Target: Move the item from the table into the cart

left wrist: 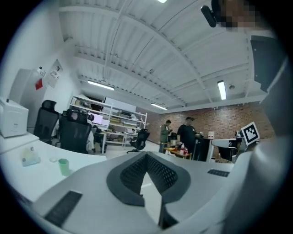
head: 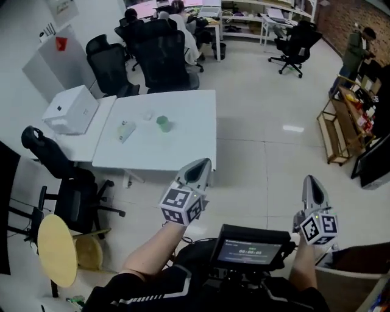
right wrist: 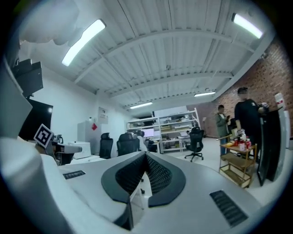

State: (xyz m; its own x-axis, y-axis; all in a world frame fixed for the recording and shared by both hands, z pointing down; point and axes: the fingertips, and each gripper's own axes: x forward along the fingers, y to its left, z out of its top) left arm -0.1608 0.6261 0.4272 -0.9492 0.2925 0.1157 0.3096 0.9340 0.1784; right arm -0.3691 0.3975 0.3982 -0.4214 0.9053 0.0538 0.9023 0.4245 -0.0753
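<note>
Two grippers are in front of you, both clenched tight and empty. Your left gripper (head: 198,170) reaches toward the near edge of the white table (head: 183,146), and your right gripper (head: 312,186) hangs over bare floor (head: 262,152) further right. Each gripper's own view shows its ribbed pads meeting at the tips with nothing between them.

On the table, well apart from both grippers, a green cup (head: 163,124) stands upright near the middle. A pale packet (head: 126,130) lies to its left, and a small clear object (head: 147,114) sits just behind it, too small to identify. Most of the tabletop is plain white. A second white surface abuts the table's left side and carries a white box (head: 70,109).

The cart (head: 336,131), an open wooden shelf unit, stands at the far right of the room. Glossy pale floor tiles separate it from the table. A person in a green jacket (head: 355,49) stands beyond it near the brick wall (head: 341,18).

Black office chairs (head: 161,58) crowd the table's far side, and another chair (head: 61,177) sits at its near left. Desks and open shelving (head: 244,12) run along the back wall. Your right gripper view shows a white ribbed ceiling with strip lights (right wrist: 82,41).
</note>
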